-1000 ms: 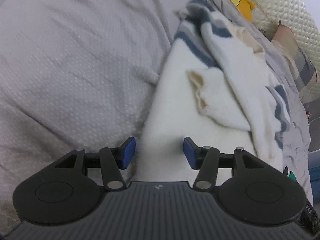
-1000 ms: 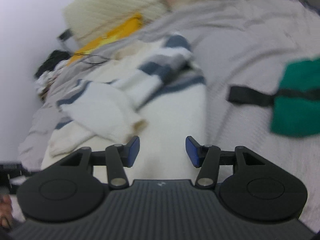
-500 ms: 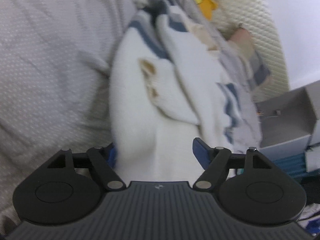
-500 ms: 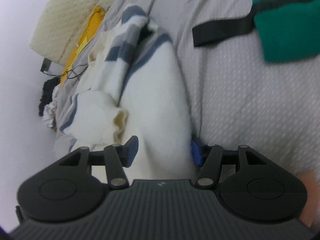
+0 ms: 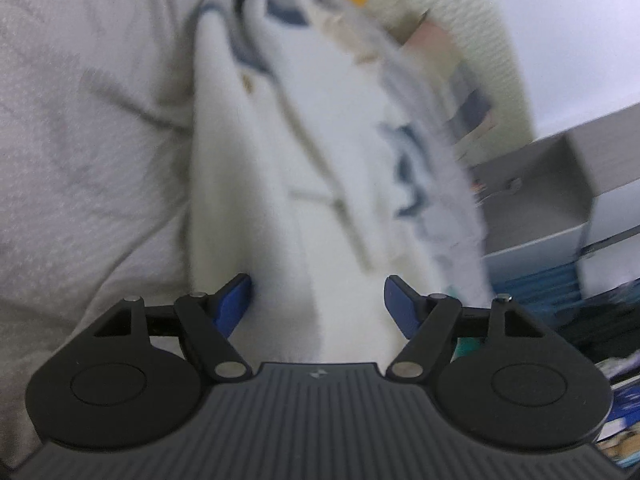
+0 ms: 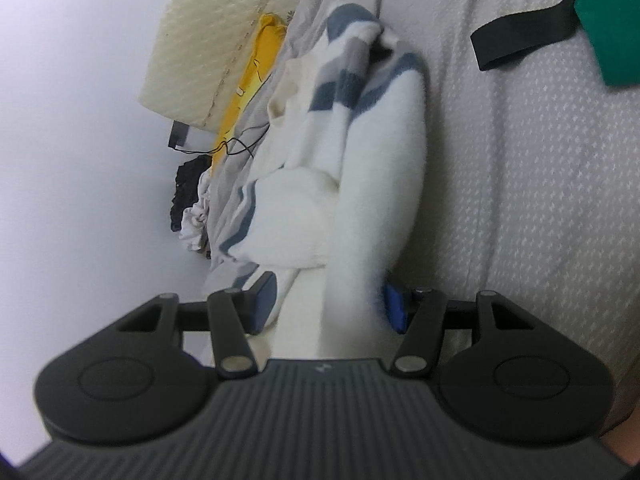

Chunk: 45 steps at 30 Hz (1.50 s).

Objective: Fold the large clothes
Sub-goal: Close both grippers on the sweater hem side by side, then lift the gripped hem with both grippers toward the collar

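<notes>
Pointing along the bed [image 6: 540, 168], the left hand-held gripper [image 5: 318, 304] and right hand-held gripper [image 6: 326, 304] each straddle the white striped sweater [image 6: 372, 168] with blue pads spread apart, unclamped.

Fleecy white sweater [image 6: 376, 168]; dotted grey cloth bedsheet [image 6: 540, 160]; quilted cream headboard [image 6: 208, 40].

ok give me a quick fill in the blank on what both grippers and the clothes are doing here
1. The white fleece garment has stripes of grey and ____.
2. The right gripper has the garment's ____ fabric between its open jaws.
3. The garment lies on a ____ bedspread.
4. Beside the cream pillow lies a ____ item.

Missing: blue; white; grey; yellow
</notes>
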Each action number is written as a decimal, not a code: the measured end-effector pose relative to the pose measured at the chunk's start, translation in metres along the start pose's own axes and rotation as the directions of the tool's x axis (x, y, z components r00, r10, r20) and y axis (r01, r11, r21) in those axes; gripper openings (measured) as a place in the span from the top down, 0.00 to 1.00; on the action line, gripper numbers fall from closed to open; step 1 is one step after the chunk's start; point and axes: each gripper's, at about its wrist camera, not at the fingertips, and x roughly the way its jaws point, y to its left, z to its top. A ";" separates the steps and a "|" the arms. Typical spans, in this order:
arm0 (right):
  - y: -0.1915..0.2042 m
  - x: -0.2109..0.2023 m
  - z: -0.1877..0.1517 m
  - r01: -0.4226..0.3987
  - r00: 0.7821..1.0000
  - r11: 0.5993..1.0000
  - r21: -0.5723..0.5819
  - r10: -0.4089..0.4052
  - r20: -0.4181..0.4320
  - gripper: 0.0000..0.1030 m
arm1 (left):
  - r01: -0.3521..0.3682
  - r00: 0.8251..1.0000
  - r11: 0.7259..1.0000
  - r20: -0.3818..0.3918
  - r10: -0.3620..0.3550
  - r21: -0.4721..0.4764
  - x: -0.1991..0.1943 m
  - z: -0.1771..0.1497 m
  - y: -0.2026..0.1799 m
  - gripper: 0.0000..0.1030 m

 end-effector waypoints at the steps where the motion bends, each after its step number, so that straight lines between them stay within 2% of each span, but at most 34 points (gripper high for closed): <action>1: 0.000 -0.001 -0.001 0.000 1.000 1.000 0.003 0.000 0.001 0.44 | -0.046 0.999 0.999 -0.014 0.046 0.005 0.004 -0.001 -0.001 0.26; 3: -0.001 -0.001 -0.001 0.011 1.000 1.000 0.004 -0.011 -0.001 0.44 | -0.124 0.991 0.992 -0.044 0.123 -0.018 0.011 0.000 0.004 0.26; 6: -0.002 0.003 -0.003 0.115 0.993 0.993 -0.023 -0.116 -0.028 0.44 | -0.210 0.976 0.975 -0.074 0.205 -0.075 0.018 0.003 0.016 0.26; 10: -0.012 0.012 -0.010 0.250 0.966 0.968 -0.017 -0.251 -0.064 0.45 | -0.231 0.971 0.967 -0.087 0.222 -0.110 0.020 0.005 0.025 0.26; 13: -0.010 0.017 -0.014 0.274 0.958 0.961 -0.036 -0.276 -0.077 0.46 | -0.245 0.966 0.967 -0.099 0.238 -0.072 0.022 0.005 0.020 0.25; 15: -0.008 0.020 -0.017 0.265 0.959 0.963 -0.055 -0.269 -0.089 0.45 | -0.244 0.964 0.969 -0.114 0.239 -0.033 0.027 0.004 0.013 0.24; 18: -0.008 0.022 -0.022 0.204 0.967 0.978 -0.043 -0.208 -0.146 0.44 | -0.233 0.965 0.972 -0.121 0.233 0.014 0.029 0.004 0.009 0.24; 21: -0.006 0.019 -0.025 0.175 0.970 0.984 -0.025 -0.177 -0.166 0.45 | -0.216 0.970 0.976 -0.110 0.216 0.021 0.025 -0.002 0.009 0.24; 25: -0.007 0.016 -0.032 0.172 0.967 0.985 0.011 -0.167 -0.194 0.46 | -0.218 0.971 0.976 -0.102 0.218 0.016 0.019 -0.004 0.012 0.26; 26: -0.009 0.016 -0.036 0.186 0.964 0.982 0.024 -0.178 -0.196 0.50 | -0.223 0.970 0.975 -0.100 0.223 0.019 0.015 -0.006 0.014 0.26; 27: -0.010 0.016 -0.041 0.213 0.958 0.977 0.029 -0.203 -0.201 0.55 | -0.233 0.968 0.972 -0.091 0.234 0.018 0.014 -0.007 0.014 0.29; 28: -0.010 0.016 -0.046 0.235 0.953 0.972 0.026 -0.225 -0.203 0.60 | -0.248 0.966 0.969 -0.078 0.248 0.011 0.014 -0.007 0.014 0.36; 30: -0.005 0.013 -0.051 0.259 0.951 0.966 -0.004 -0.256 -0.172 0.62 | -0.263 0.963 0.965 -0.066 0.262 -0.010 0.010 -0.006 0.018 0.45; 31: -0.002 0.009 -0.051 0.268 0.952 0.963 -0.016 -0.268 -0.151 0.65 | -0.267 0.962 0.963 -0.056 0.266 -0.029 0.007 -0.006 0.020 0.53; 34: -0.006 -0.001 -0.049 0.283 0.953 0.959 0.019 -0.279 -0.116 0.79 | -0.253 0.967 0.965 -0.032 0.251 -0.067 -0.001 -0.005 0.026 0.69; 35: -0.007 -0.004 -0.048 0.283 0.954 0.959 0.029 -0.278 -0.111 0.80 | -0.248 0.969 0.966 -0.024 0.247 -0.073 -0.005 -0.005 0.027 0.72; 39: -0.010 -0.016 -0.045 0.258 0.964 0.965 0.057 -0.253 -0.079 0.83 | -0.231 0.972 0.969 0.026 0.234 -0.083 -0.021 -0.009 0.026 0.76; 45: -0.010 -0.031 -0.040 0.194 0.981 0.976 0.104 -0.192 -0.023 0.84 | -0.150 0.981 0.981 0.102 0.162 -0.120 -0.047 -0.013 0.029 0.81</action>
